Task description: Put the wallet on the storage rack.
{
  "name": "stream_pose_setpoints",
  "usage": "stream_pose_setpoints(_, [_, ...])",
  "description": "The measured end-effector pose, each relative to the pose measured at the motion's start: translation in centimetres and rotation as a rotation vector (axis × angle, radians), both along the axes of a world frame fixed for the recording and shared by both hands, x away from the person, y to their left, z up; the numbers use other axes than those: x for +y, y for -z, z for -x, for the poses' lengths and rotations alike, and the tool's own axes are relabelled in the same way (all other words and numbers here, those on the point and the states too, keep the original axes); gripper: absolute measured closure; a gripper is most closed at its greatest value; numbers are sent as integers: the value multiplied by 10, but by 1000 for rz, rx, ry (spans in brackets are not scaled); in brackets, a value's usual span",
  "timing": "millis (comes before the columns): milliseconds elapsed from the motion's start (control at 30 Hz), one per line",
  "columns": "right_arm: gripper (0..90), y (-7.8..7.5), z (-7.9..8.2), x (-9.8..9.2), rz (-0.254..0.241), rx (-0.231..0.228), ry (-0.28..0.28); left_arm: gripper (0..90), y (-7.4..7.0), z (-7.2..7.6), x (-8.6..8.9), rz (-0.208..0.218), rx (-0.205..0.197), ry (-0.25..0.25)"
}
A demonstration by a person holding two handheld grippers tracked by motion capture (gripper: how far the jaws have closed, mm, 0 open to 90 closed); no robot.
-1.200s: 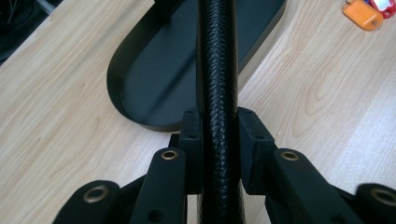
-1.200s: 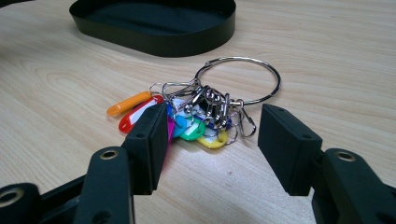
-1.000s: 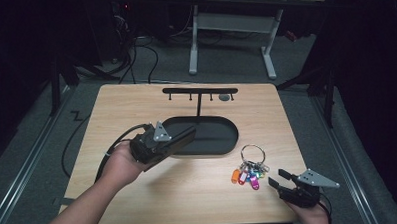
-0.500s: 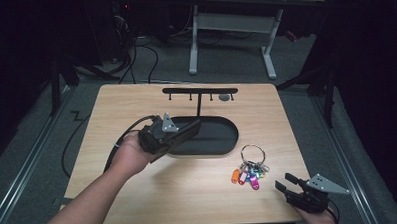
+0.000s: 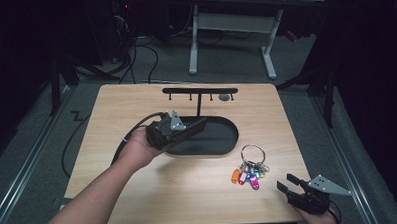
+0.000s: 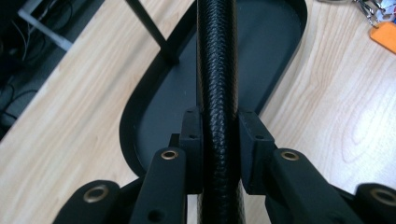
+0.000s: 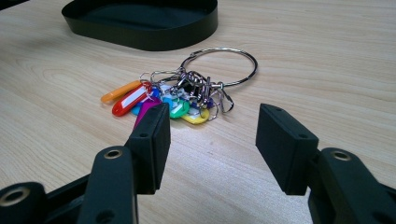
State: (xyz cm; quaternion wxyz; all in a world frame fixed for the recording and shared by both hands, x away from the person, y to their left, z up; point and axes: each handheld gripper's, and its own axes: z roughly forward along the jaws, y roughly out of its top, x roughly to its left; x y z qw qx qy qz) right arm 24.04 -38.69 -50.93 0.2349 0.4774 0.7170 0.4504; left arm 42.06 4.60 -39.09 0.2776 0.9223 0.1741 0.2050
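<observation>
Black braided leather fills the gap between my left jaws: my left gripper (image 6: 219, 154) is clenched on a thick woven black strap (image 6: 217, 70), both pads pressing its sides so that no daylight shows between pad and leather. In the left gripper view the strap runs straight on toward twelve o'clock, over the black oval tray (image 6: 275, 51) below it, with the thin upright post (image 6: 154, 32) of the hook stand rising from the tray at about eleven o'clock. From the high view my left gripper (image 5: 187, 128) sits over the tray's nine o'clock end, pointing roughly toward three o'clock, and the stand's crossbar (image 5: 200, 90) lies beyond it at twelve. My right gripper (image 7: 212, 135) is released, its jaws standing about half apart with nothing between them and only bare wooden table (image 7: 327, 56) under them. Just ahead of it, at twelve o'clock, lies the key ring (image 7: 219, 70) with its bunch of coloured tags (image 7: 140, 100), flat on the table and clear of my pads. In the high view my right gripper (image 5: 289, 186) waits at the table's five o'clock corner, the key ring (image 5: 252, 155) near it at about eleven o'clock, just beside the tray's right end.
</observation>
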Motion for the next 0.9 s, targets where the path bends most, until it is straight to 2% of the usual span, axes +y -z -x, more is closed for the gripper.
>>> stream_pose_setpoints(167, [456, 0, 0, 0, 5, -7, -1, 744, 5, -9, -14, -30, -34, 61])
stream_pose_setpoints(200, [456, 0, 0, 0, 5, -7, -1, 743, 5, -9, -14, -30, -34, 61])
stream_pose_setpoints(233, [457, 0, 0, 0, 5, -4, 1, 744, 8, -12, -18, -27, -44, 87])
stream_pose_setpoints(400, [458, 0, -1, 0, 13, -1, -1, 743, 12, -19, -26, -39, -59, 114])
stream_pose_setpoints(533, [459, -1, 3, 4, 27, -8, -10, 744, 14, -22, -37, -62, -102, 150])
stream_pose_setpoints(700, [460, -1, 5, 4, 25, -8, -10, 743, 16, -24, -47, -69, -132, 174])
stream_pose_setpoints(900, [461, 0, 5, 1, 18, -4, -4, 743, 24, -33, -56, -92, -143, 187])
